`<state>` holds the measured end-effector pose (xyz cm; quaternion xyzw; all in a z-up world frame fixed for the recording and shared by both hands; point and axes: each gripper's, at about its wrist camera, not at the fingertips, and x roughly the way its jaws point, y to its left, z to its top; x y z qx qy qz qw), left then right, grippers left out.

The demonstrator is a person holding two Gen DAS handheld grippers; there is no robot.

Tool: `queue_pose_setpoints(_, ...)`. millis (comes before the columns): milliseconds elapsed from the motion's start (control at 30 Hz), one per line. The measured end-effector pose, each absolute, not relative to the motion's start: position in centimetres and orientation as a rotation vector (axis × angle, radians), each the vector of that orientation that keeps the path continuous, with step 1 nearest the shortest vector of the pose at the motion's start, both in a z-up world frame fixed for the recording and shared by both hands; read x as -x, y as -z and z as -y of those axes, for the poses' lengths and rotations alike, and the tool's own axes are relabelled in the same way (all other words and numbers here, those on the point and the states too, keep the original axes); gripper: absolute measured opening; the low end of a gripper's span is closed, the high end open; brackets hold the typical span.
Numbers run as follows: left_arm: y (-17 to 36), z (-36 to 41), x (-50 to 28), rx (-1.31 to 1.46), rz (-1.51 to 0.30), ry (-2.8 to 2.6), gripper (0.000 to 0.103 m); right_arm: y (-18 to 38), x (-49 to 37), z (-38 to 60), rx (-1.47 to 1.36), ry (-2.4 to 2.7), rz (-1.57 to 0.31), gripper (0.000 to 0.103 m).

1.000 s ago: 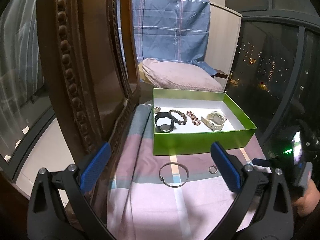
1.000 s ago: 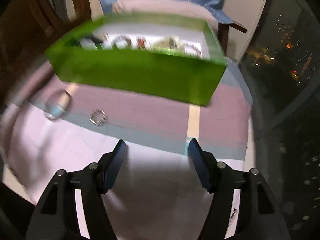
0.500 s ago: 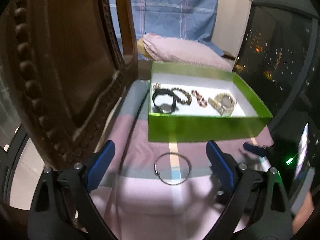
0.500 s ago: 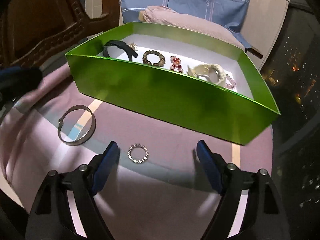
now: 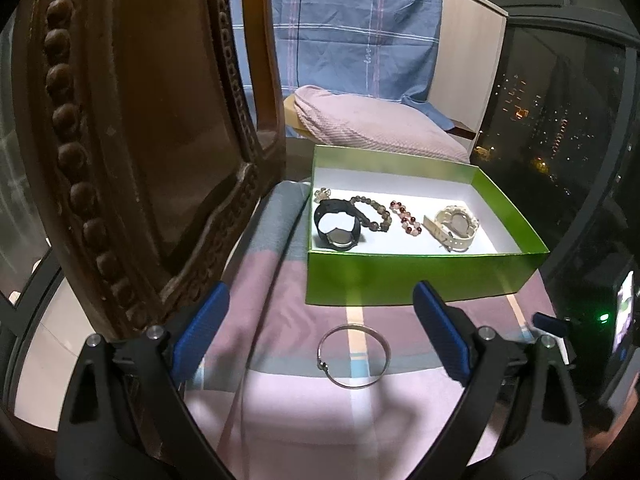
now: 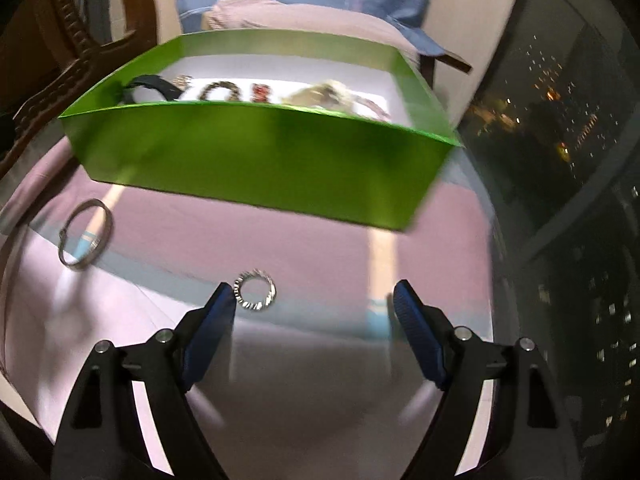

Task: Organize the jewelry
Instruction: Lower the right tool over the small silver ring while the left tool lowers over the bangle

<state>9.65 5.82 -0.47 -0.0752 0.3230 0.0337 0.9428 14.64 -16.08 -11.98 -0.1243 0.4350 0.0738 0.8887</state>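
Carved dark wooden frame [image 5: 132, 152] fills the left of the left wrist view, standing just beside the striped pink-and-grey cloth [image 5: 304, 420] that covers the surface. Blue checked fabric [image 5: 352, 32] and a pink pillow [image 5: 372, 124] sit behind; dark window with city lights [image 5: 552, 120] on the right.

Green box [image 5: 420, 276] sits open on the cloth, white inside. Contents, left to right — black watch [image 5: 338, 226], brown bead bracelet [image 5: 370, 214], red-and-pale bead bracelet [image 5: 408, 222], cream watch [image 5: 454, 226]. A small pale piece lies in the back-left corner, too small to identify.

Left gripper [image 5: 320, 320]: jaws spread wide, nothing between the pads. Silver bangle [image 5: 354, 356] lies flat on the cloth in front of the box, framed between the fingers but touching neither.

Right gripper [image 6: 314, 300]: jaws spread, empty. Small silver ring [image 6: 255, 290] lies on the cloth just beside the left fingertip [image 6: 222, 300] — contact cannot be told, view is motion-blurred. The bangle [image 6: 84, 240] shows well off to the left there, the box [image 6: 256, 160] beyond.
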Motion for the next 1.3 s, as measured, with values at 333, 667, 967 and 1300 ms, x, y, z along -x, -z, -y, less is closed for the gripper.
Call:
queue_pose_setpoints(333, 1.8, -2.9, -9.7, 0.021, -0.644, -0.089, 0.092, 9.6, -13.2, 19.5, 0.167, -0.247, -0.856, 0.087)
queue_pose_setpoints(667, 4.7, -1.9, -11.3, -0.06, -0.719, -0.111, 0.082, 12.0, -13.4, 15.7, 0.249, -0.279, -0.875, 0.085)
queue_pose_setpoints(967, 7.7, -2.2, -12.3, -0.042, -0.85, -0.055, 0.06, 12.5, -13.8, 14.6, 0.207, -0.315, -0.895, 0.073)
queue_pose_setpoints(1300, 6.1, 0.0, -12.1, -0.05, -0.803, 0.04, 0.069, 12.1, -14.0, 14.8, 0.167, -0.306, -0.89, 0.073)
